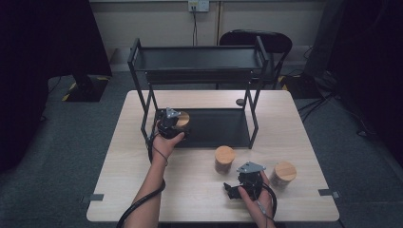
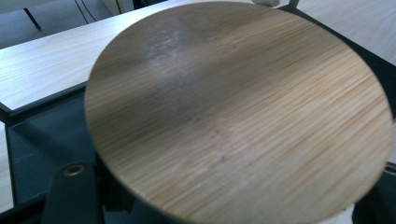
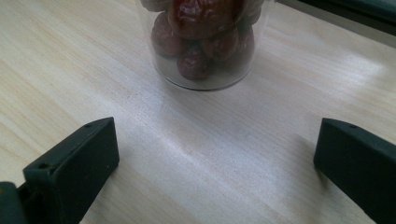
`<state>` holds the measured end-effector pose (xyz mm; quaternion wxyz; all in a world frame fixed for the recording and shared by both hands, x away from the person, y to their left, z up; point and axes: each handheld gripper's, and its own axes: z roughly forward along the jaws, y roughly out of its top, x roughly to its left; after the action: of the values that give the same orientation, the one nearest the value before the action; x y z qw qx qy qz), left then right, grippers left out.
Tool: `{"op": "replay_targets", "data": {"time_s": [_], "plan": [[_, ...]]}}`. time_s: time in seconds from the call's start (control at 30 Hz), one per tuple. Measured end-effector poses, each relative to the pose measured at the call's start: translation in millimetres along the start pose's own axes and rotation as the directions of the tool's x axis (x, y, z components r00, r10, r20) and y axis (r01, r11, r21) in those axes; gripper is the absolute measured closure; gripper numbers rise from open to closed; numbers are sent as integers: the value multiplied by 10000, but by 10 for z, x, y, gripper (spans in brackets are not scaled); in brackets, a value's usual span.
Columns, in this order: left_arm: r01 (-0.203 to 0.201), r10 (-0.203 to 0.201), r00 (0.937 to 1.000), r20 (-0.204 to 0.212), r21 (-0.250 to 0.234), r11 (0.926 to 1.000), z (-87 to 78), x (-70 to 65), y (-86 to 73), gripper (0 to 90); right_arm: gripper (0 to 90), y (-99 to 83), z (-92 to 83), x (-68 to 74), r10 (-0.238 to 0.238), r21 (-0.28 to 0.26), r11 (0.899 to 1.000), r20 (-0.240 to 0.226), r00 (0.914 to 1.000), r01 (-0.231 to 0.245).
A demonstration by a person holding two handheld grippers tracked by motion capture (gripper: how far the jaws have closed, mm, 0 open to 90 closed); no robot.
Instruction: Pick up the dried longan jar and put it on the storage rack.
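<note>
A jar with a round bamboo lid sits between my left gripper's jaws, which are shut on it below the lid. From above, the left gripper holds this jar at the left end of the black rack's lower shelf. My right gripper is open just above the table, with bare wood between its jaws. Ahead of it stands a clear jar of red dates. In the high view the right gripper lies between two lidded jars, one to its left and one to its right.
The black two-tier rack stands on the far half of the wooden table, its upper shelf bare. A small dark object lies by the rack's back right leg. A chair stands behind the table.
</note>
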<state>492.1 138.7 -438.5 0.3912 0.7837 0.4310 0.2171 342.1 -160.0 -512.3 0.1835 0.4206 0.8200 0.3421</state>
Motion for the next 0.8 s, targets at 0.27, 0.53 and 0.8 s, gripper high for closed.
{"op": "replay_targets", "data": {"time_s": [0.27, 0.53, 0.8], "plan": [[146, -145, 9996, -259, 67, 9999, 29, 61, -14, 258, 0, 0, 0, 0, 0, -1, 10000, 0, 10000, 0], [198, -191, 9986, -491, 136, 9997, 60, 111, -21, 258, 0, 0, 0, 0, 0, -2, 10000, 0, 10000, 0], [288, -268, 9973, -687, 286, 9992, 129, 149, -44, 258, 0, 0, 0, 0, -2, 0, 10000, 1, 10000, 2]]}}
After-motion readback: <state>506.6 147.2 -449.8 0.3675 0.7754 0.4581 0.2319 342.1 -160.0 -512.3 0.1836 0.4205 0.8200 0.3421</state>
